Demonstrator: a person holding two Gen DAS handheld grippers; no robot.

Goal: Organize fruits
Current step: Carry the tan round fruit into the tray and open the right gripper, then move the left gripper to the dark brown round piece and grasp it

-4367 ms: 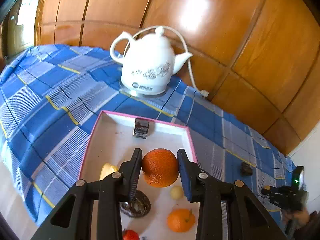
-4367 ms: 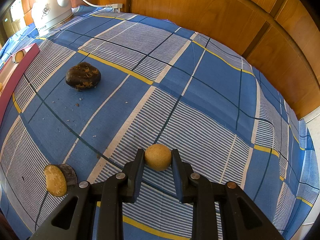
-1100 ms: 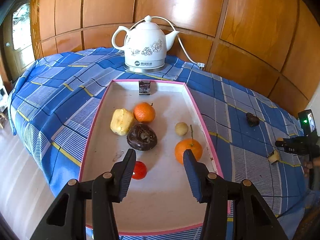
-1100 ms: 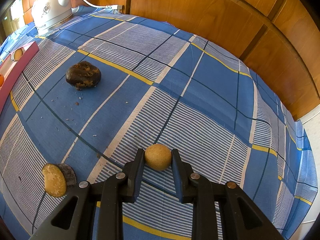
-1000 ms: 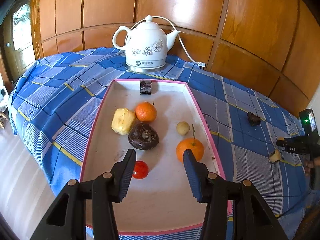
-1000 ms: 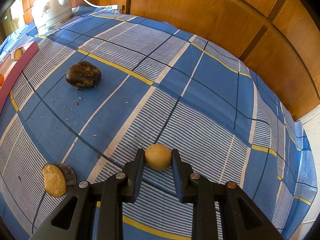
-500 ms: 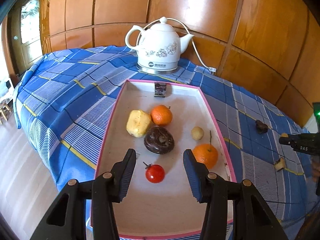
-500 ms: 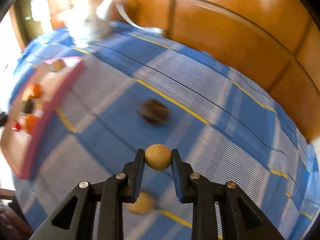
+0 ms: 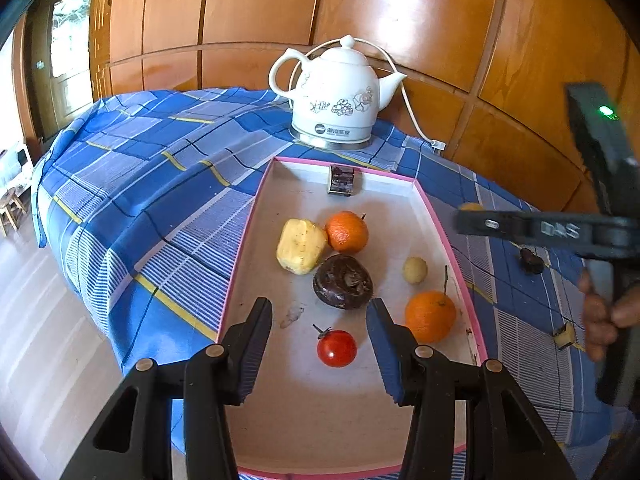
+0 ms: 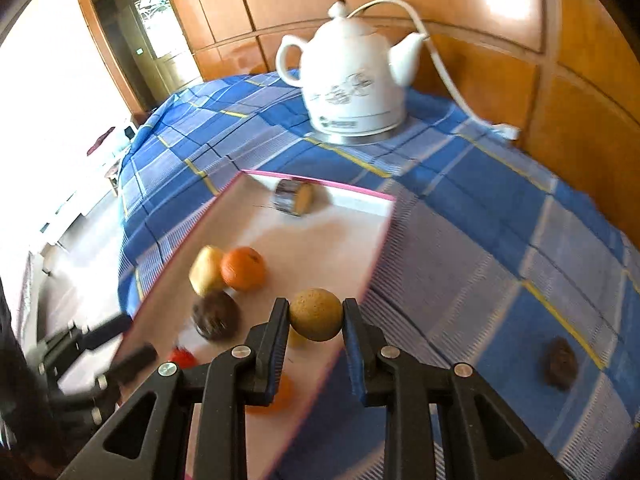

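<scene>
My right gripper (image 10: 316, 313) is shut on a small round tan fruit (image 10: 316, 314) and holds it in the air above the right rim of the pink-edged tray (image 10: 376, 272). In the left wrist view that gripper (image 9: 464, 222) comes in from the right beside the tray (image 9: 436, 216). My left gripper (image 9: 319, 307) hangs open over the tray's near end, nothing between its pads. Below it lie a tomato (image 9: 337, 348), two oranges (image 9: 430, 316) (image 9: 347, 232), a dark fruit (image 9: 343, 287), a yellow peeled fruit (image 9: 301, 246) and a small tan fruit (image 9: 415, 270).
A white kettle (image 9: 338, 96) with its cord stands behind the tray on the blue checked cloth. A dark fruit (image 10: 561, 366) and a cut piece (image 9: 565, 334) lie on the cloth to the right. A small dark block (image 9: 341, 180) sits at the tray's far end. A hand (image 9: 600, 320) holds the right gripper.
My right gripper has lifted the tan fruit off the cloth and swung it left to the tray's edge. The left gripper has drifted slightly and stays open.
</scene>
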